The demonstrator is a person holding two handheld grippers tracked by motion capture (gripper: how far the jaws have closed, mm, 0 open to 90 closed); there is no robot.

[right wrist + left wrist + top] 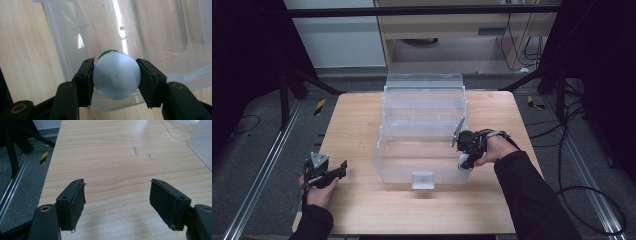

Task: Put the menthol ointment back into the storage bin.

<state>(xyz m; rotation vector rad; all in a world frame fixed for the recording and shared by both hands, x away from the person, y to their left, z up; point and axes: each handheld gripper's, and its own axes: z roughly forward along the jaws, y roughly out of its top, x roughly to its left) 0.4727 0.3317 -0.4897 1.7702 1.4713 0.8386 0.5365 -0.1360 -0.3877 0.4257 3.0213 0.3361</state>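
white bottle (116, 77) clamped by right gripper (115, 77), label unreadable.

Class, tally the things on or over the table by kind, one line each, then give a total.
Clear plastic box: 1
White bottle with green band: 1
Black grippers: 2, left gripper and right gripper
Total: 4

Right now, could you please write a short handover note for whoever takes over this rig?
Right tongs: shut on a white bottle with a green band, held over the near right corner of the clear plastic bin.
Left tongs: open, nothing between them, hovering over the wooden table left of the bin.
Done: bottle picked up and brought to the bin.
Left: probably lower the bottle into the bin and release it. The bin's lid stands open at the back.
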